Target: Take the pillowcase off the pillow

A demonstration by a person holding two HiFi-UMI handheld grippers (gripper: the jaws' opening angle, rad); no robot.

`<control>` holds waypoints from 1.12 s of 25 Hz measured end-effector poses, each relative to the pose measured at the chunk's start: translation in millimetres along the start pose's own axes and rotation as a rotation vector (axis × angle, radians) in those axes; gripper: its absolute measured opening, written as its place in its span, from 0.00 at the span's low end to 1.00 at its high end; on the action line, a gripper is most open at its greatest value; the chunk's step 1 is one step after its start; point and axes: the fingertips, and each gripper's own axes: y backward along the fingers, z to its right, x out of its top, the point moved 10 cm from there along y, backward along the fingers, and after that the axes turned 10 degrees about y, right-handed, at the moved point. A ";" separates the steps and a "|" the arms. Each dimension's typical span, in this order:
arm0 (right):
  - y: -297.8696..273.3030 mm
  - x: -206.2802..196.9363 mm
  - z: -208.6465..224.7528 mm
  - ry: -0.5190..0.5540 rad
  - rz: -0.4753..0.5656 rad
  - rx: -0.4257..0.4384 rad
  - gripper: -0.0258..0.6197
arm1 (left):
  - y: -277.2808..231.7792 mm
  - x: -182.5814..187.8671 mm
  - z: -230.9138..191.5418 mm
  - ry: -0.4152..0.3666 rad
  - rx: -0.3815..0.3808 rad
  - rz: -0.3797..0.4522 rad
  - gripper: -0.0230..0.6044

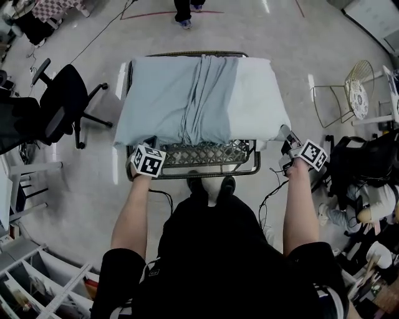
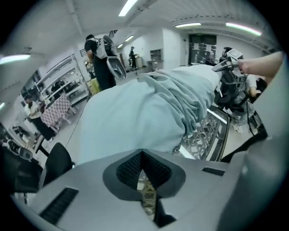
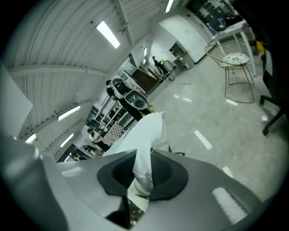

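Pillowcase (image 1: 159,99) sits bunched halfway along the pillow (image 1: 255,93) on a mesh counter (image 1: 206,153). Right gripper (image 3: 140,169) clenches the pillow's bare corner. Left gripper (image 2: 142,153) is clenched at the pillowcase's edge, perhaps empty. Office chair (image 1: 62,103) and wire chair (image 1: 349,93) flank them.

A metal counter (image 1: 206,154) with an open lattice top and a dark tube frame stands on a glossy pale floor (image 1: 206,31). To its left is a black office chair (image 1: 62,99) on castors. Well apart on the right is a gold wire chair (image 1: 349,93) with a round patterned seat. White shelving (image 1: 43,280) fills the lower left corner. At the top edge a person's legs (image 1: 183,11) stand by a red line (image 1: 149,14) on the floor. A black cable (image 1: 269,194) trails beside the counter's near right corner. Long strip lights (image 2: 128,6) run along the ceiling.
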 end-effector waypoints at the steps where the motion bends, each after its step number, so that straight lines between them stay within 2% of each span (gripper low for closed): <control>1: 0.1 -0.8 -1.0 0.019 -0.009 -0.019 0.14 | 2.1 0.3 -8.7 -0.031 0.001 0.011 0.04; 2: 0.4 -2.0 -2.3 0.028 -0.012 -0.032 0.14 | 2.4 4.9 -11.1 -0.076 -0.011 0.025 0.05; 5: 2.5 -7.7 -4.9 -0.004 0.019 -0.056 0.14 | -7.8 16.0 0.6 -0.158 -0.086 0.020 0.39; 6: 2.9 -9.6 -5.5 -0.011 0.025 -0.065 0.14 | -11.5 14.9 3.6 -0.164 -0.091 0.020 0.40; 8: 2.6 -11.2 -7.1 -0.014 0.029 -0.085 0.14 | -15.3 10.8 2.6 -0.169 -0.071 0.038 0.40; 9: 2.0 -11.0 -8.2 -0.013 0.032 -0.098 0.14 | -15.6 9.5 -1.0 -0.173 -0.057 0.045 0.33; 10: 1.6 -10.9 -9.0 -0.014 0.036 -0.112 0.14 | -15.2 8.5 -5.7 -0.179 -0.046 0.043 0.18; 11: 2.0 -11.2 -9.5 -0.019 0.043 -0.128 0.13 | -14.5 7.5 -10.5 -0.183 -0.044 0.036 0.12; 13: 4.1 -12.4 -9.3 -0.040 0.062 -0.155 0.13 | -12.5 4.0 -19.8 -0.177 -0.054 0.016 0.06; 18: 5.0 -10.3 -8.4 -0.078 0.084 -0.165 0.13 | -6.1 -5.8 -49.1 -0.134 -0.049 -0.003 0.05; 21: 3.9 -7.9 -8.0 -0.058 0.068 -0.150 0.13 | -2.3 -7.6 -62.1 -0.069 -0.089 -0.001 0.05; 24: 3.2 -5.7 -5.0 0.037 -0.033 -0.118 0.15 | 8.6 3.2 -56.8 -0.031 -0.145 0.015 0.05; 28: 2.0 -2.7 12.1 0.142 -0.220 -0.115 0.28 | 28.7 54.9 -46.5 -0.006 -0.152 0.178 0.09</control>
